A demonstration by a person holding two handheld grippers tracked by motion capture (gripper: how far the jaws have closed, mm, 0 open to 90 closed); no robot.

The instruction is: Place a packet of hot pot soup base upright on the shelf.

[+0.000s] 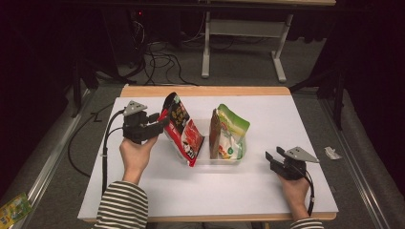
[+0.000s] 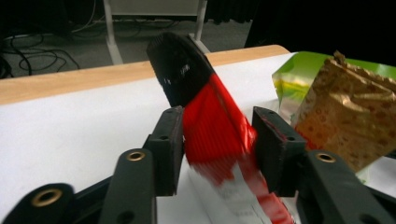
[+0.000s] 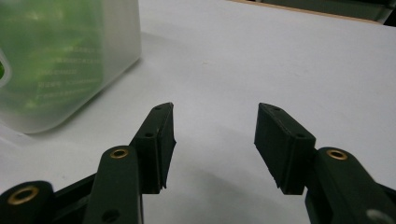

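Left hand-held gripper (image 1: 160,121) parted wide around the red-and-black snack bag (image 1: 181,128); in the left gripper view one black pad (image 2: 169,149) touching the bag's red side, the other standing just off it, so no squeeze on the bag. Bag leaning tilted, lower end down in the clear plastic tub (image 1: 206,157) at mid-counter, black top sticking up and out toward the left hand (image 1: 136,157).

Right hand-held gripper (image 1: 273,158) also spread wide, nothing between the pads, resting on the white counter (image 1: 200,191) near the tub's right end and apart from it.

Left gripper view: blurred red foil close up, plus a crinkled brown-and-gold bag (image 2: 355,121) and a green bag (image 2: 299,79) behind. Right gripper view: frosted tub wall (image 3: 116,42) with green showing through it, and bare counter under the open jaws.

High view: tub holding the red-and-black bag on its left, the brown and green bags upright on its right.
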